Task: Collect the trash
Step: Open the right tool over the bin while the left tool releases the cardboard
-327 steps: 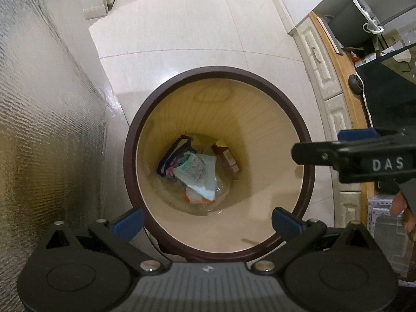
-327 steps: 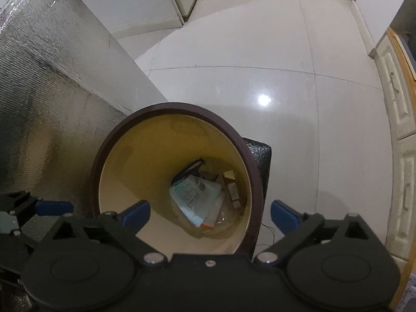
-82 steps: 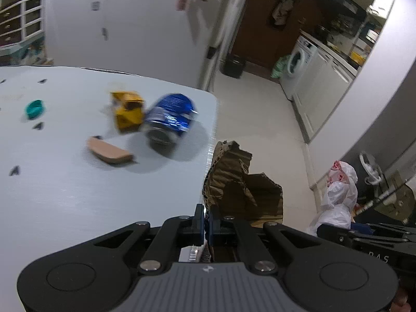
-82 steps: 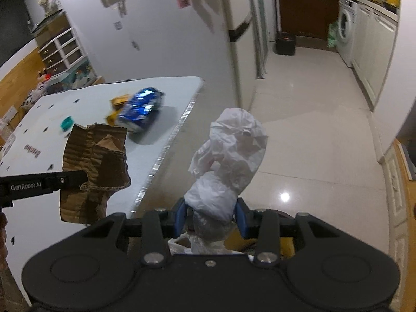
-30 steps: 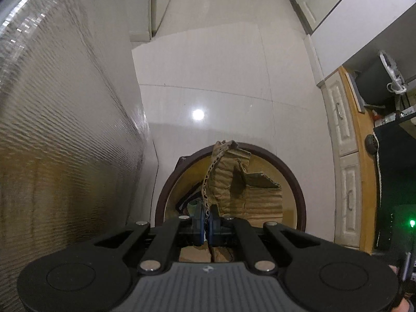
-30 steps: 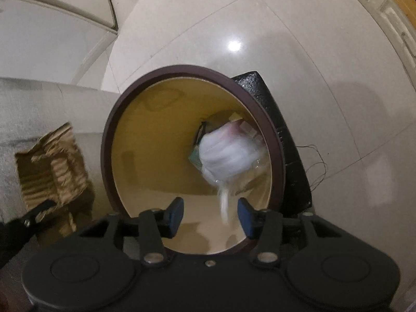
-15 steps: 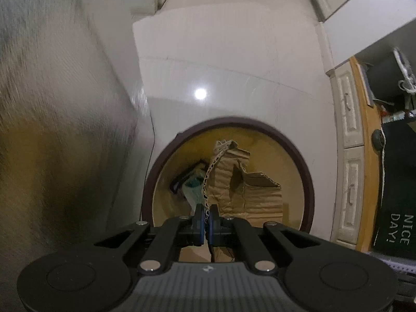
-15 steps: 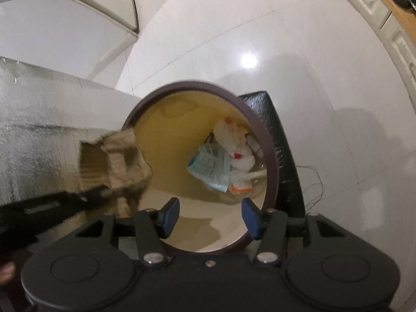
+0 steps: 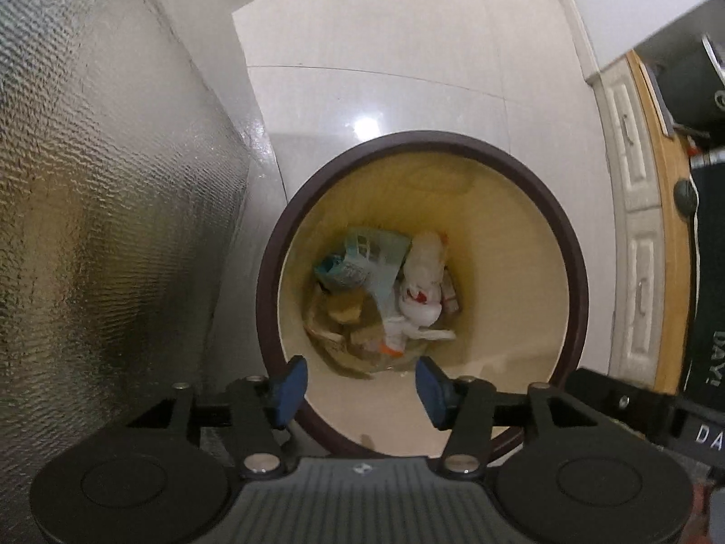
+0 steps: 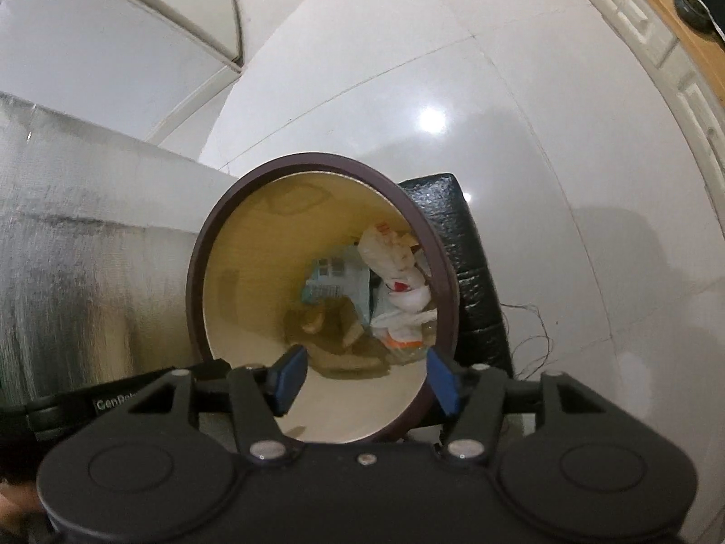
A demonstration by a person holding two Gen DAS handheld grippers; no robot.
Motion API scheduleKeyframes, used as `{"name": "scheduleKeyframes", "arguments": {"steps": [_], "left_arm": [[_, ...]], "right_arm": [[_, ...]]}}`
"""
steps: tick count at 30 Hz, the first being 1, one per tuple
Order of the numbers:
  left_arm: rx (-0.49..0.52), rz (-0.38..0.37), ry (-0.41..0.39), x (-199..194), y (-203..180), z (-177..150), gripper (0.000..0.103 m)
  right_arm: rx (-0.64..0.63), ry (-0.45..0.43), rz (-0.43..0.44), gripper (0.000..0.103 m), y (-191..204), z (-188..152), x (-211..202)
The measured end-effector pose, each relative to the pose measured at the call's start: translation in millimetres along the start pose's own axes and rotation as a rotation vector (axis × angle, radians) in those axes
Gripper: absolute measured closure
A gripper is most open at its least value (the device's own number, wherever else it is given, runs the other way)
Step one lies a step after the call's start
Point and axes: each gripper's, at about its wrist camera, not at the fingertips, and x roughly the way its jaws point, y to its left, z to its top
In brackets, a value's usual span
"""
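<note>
the cardboard scrap (image 9: pixel 337 313) is seen lying at the bottom of the bin (image 9: pixel 575 272), beside the white crumpled bag (image 9: pixel 421 281) and a pale blue wrapper (image 9: pixel 362 258). in the right wrist view the same heap is seen, the cardboard scrap (image 10: pixel 331 322) low in the bin (image 10: pixel 199 272), the white crumpled bag (image 10: pixel 398 272) against the far wall. the drop step looks done. the left gripper (image 9: pixel 358 383) is held above the rim, its jaws just opened and nothing between them; the right gripper (image 10: pixel 364 376) is likewise spread and empty, its jaws just widened. more trash is probably to be fetched next, so both tools would be lifted clear of the rim. "gen" is read on the left tool's arm, "da" on the right's, and "day!" on a dark mat (image 9: pixel 711 362) beside the cabinet (image 9: pixel 634 208).
</note>
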Motion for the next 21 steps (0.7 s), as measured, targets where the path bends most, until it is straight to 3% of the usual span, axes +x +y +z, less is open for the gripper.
{"name": "scheduleKeyframes", "arguments": {"steps": [6,13,21], "left_arm": [[0.017,0.011,-0.018,-6.1,5.2,-6.7,0.032],[0.027,0.018,-0.053,-21.7,10.6,-13.6,0.022],[0.013,0.017,-0.082,-37.8,15.9,-18.2,0.007]], "right_arm": [[-0.092,-0.026,0.002,0.031,8.9,-1.0,-3.1],[-0.188,-0.079,-0.031,0.01,16.0,-1.4,-15.9],[-0.25,-0.098,-0.073,0.003,15.1,-6.2,-29.2]]}}
